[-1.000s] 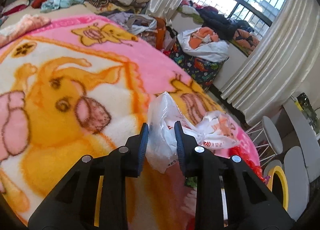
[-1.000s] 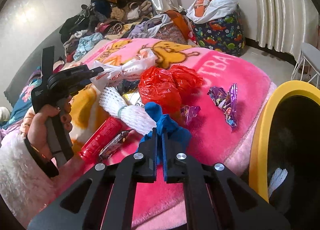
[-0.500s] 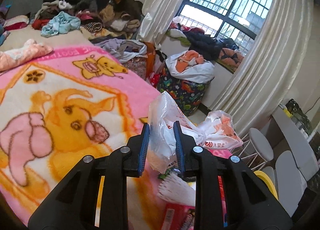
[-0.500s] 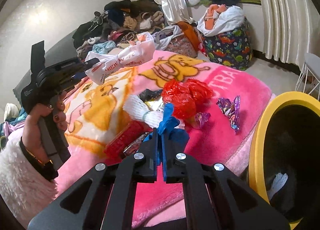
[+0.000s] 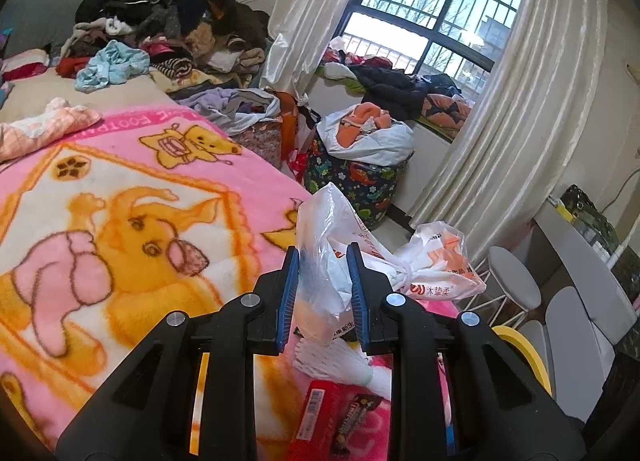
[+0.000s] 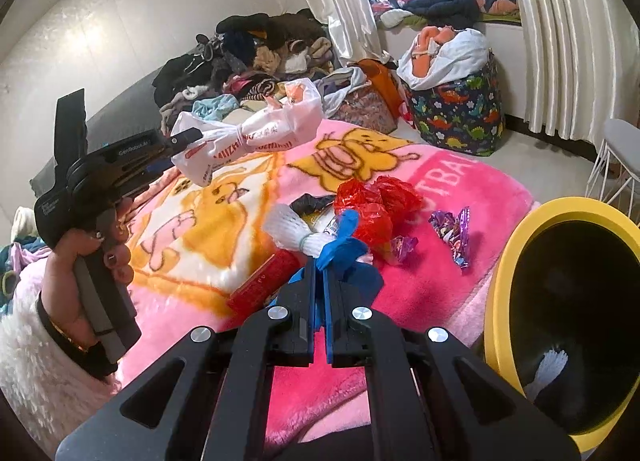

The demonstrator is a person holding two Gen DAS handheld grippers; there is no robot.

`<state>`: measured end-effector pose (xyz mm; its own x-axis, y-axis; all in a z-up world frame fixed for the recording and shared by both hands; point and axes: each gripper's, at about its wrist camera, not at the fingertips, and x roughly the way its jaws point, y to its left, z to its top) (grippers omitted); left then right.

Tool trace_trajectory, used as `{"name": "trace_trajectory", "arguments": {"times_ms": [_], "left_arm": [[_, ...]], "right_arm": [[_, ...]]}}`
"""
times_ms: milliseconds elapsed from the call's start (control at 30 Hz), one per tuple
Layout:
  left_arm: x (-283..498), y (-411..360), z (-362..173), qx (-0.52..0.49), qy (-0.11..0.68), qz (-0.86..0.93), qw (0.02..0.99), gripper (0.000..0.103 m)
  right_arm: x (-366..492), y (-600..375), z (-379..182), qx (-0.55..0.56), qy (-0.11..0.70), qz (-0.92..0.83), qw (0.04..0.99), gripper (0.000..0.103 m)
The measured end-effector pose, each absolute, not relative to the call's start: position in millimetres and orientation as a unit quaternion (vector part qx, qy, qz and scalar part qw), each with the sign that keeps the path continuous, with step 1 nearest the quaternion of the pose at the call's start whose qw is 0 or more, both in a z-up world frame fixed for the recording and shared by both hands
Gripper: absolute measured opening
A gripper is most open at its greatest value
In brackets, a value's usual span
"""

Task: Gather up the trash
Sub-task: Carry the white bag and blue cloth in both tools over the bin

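Observation:
My left gripper [image 5: 322,257] is shut on a knotted white plastic bag [image 5: 436,265] and holds it in the air over the pink blanket; the same white bag [image 6: 248,137] shows in the right wrist view, hanging from the left gripper [image 6: 188,137]. My right gripper [image 6: 320,273] is shut on a crumpled blue wrapper [image 6: 344,249], lifted above the bed. On the blanket lie a red plastic bag [image 6: 376,201], a white foam net [image 6: 292,229], a red tube [image 6: 260,285] and purple wrappers [image 6: 452,229]. A yellow-rimmed black bin [image 6: 516,245] stands at the right.
The pink cartoon blanket [image 5: 100,201] covers the bed. Heaps of clothes [image 5: 168,29] lie at the back. A dinosaur-print hamper [image 6: 460,117] stands by the curtains. White stools [image 5: 512,281] stand on the floor at the right. A hand in a fluffy white sleeve [image 6: 44,361] holds the left gripper.
Both grippers have risen from the blanket with their loads. The white bag now hangs well above the bed, and the blue wrapper has lifted off the pile.

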<state>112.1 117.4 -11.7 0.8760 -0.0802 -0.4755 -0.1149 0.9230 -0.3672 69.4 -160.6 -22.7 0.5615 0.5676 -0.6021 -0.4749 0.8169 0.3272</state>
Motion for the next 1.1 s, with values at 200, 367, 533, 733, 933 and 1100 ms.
{"name": "trace_trajectory", "arguments": {"times_ms": [200,367,533,733,933,1100], "left_arm": [[107,105,-7,-0.183,0.248,0.001,0.951,0.018],[102,93,-4,-0.172,0.246,-0.007,0.954,0.018],[99,83,-2,-0.169,0.247,-0.017,0.954,0.018],[97,69,1,-0.16,0.248,-0.029,0.955,0.018],[96,54,3,-0.152,0.248,-0.04,0.956,0.018],[96,42,2,-0.144,0.251,-0.049,0.956,0.018]], "right_arm": [[65,-166,-19,0.067,0.357,0.292,0.885,0.004],[61,-173,-18,0.072,0.352,0.289,0.887,0.004],[56,-180,-14,0.077,0.347,0.283,0.891,0.004],[54,-191,-10,0.087,0.341,0.274,0.895,0.004],[53,-205,-8,0.099,0.337,0.263,0.898,0.004],[54,-217,-8,0.109,0.335,0.251,0.902,0.004]]}}
